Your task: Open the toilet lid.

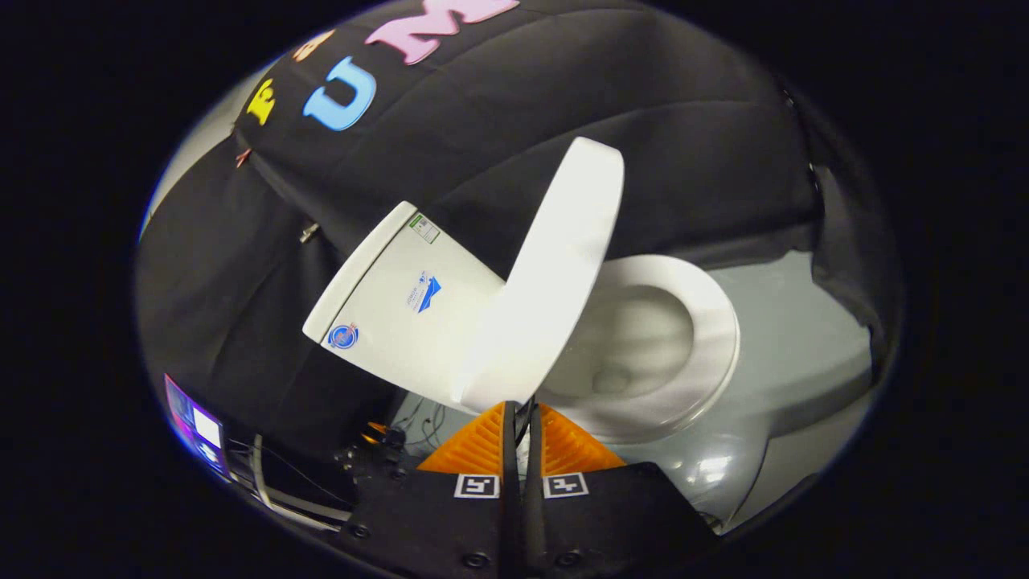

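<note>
- Toilet lid (555, 273) stands raised just ahead of the fingertips, leaning toward the tank (402, 305); the seat (707, 338) and bowl lie open beyond.
- Gripper (521, 414): fingers nearly closed together, with nothing visibly clamped between them.
- The lifting step seems almost finished; next, I think, push the lid gently back until it rests on the tank.

Toilet lid (555, 273) raised; gripper (522, 414) jaws nearly closed just below.

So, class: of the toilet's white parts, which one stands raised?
The lid, standing just ahead of the shut fingers; the seat lies flat around the bowl, the tank behind.
</note>
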Demonstrator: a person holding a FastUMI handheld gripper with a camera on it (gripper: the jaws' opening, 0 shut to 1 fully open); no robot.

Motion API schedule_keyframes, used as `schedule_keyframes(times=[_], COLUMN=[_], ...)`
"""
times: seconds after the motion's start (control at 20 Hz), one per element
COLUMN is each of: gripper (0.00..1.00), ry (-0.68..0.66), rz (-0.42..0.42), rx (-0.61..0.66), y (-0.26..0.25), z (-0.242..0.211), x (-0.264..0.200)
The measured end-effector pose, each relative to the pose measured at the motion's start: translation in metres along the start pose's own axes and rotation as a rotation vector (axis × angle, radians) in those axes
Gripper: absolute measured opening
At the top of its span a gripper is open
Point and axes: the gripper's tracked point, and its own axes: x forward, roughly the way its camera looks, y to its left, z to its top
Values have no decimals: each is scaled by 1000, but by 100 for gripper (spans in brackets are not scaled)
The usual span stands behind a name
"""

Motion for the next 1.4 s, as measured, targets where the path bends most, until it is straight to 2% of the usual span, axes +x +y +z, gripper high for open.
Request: schedule_keyframes(times=[0.15, 0.3, 0.45, 0.75, 1.1, 1.4], gripper=[5, 5, 5, 5, 6, 6], ry=[-31, -41, -46, -80, -101, -144], rz=[-34, 6, 29, 58, 123, 132], rx=[-88, -20, -42, -216, -356, -568], y=[9, 17, 43, 92, 160, 221], z=[8, 23, 28, 45, 59, 56], x=[-10, -14, -3, 3, 22, 46])
